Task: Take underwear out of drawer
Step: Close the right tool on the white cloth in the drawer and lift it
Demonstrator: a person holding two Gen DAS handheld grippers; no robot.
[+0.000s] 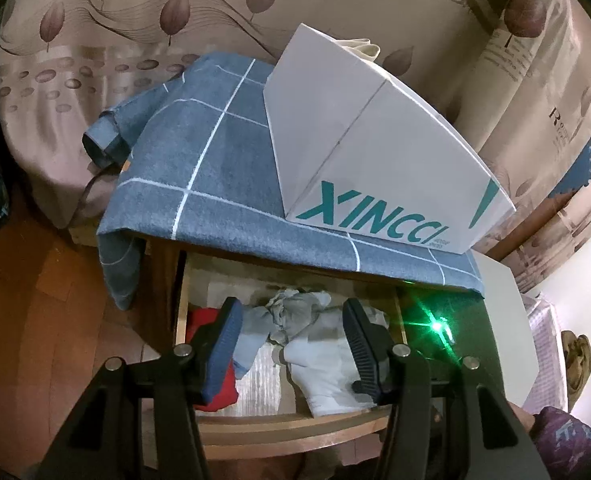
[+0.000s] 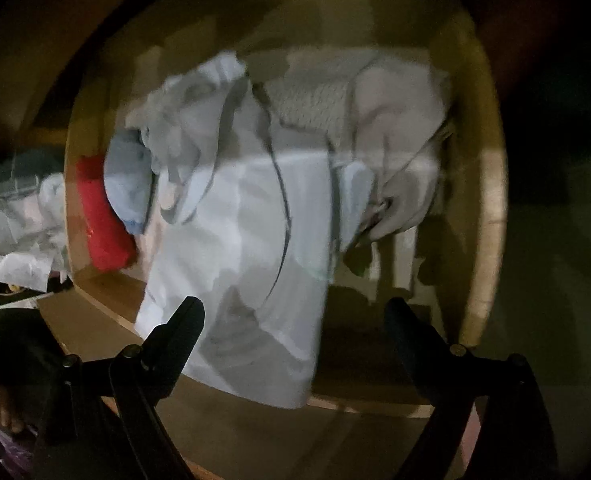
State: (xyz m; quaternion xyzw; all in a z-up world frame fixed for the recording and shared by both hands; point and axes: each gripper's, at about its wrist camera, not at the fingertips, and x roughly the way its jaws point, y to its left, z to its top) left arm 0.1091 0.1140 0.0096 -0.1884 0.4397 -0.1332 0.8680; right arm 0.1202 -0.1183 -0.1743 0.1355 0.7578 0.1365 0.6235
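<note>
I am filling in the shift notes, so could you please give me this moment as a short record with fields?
setting: open wooden drawer below a top covered by a blue checked cloth
on top: white XINCCI box
drawer contents: red garment at one end, grey crumpled garments, white garment draped over the front edge
left gripper: jaws apart above the clothes, holding nothing
right gripper: jaws wide, over the white garment, not gripping it
task state: nothing taken out yet

Clothes (image 1: 295, 320) in the drawer (image 1: 295, 420) — box (image 1: 375, 140) on the cloth (image 1: 215, 160) above.
</note>
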